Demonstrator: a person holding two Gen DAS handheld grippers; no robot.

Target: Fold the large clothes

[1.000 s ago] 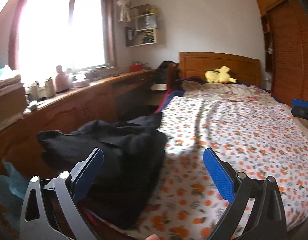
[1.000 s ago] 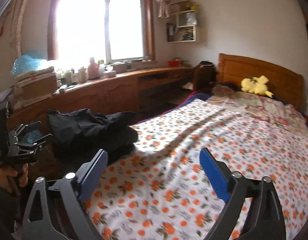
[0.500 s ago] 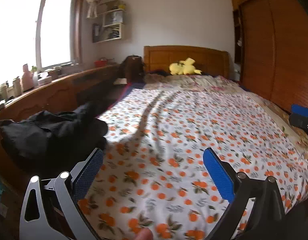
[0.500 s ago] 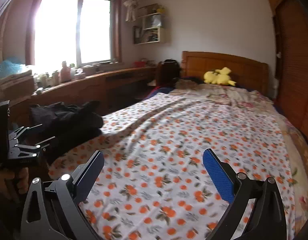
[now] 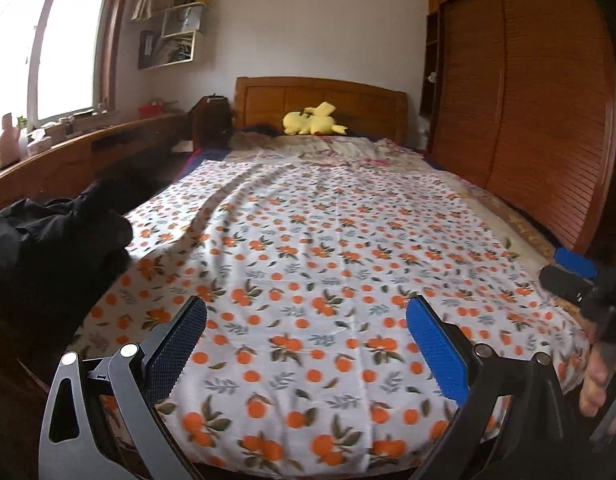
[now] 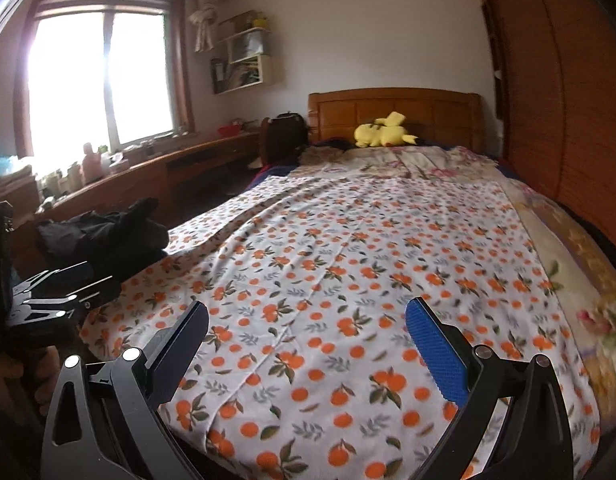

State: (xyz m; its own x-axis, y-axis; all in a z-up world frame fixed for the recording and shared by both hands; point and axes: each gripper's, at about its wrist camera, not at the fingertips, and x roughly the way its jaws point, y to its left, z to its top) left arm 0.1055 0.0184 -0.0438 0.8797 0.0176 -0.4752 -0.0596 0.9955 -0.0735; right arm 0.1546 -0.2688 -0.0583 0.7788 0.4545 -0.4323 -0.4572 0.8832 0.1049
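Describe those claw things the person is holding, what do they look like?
Each claw is a black frame of angled struts with triangular cut-outs and round silver rivets. Both the left claw and the right claw end in two flat fingers faced with bright blue, finely ridged pads. No cables or sleeves show, and white lettering on the handle is too small to read.

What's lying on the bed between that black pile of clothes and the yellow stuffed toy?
Only the orange-print sheet lies between the black clothes and yellow toy, in both views.
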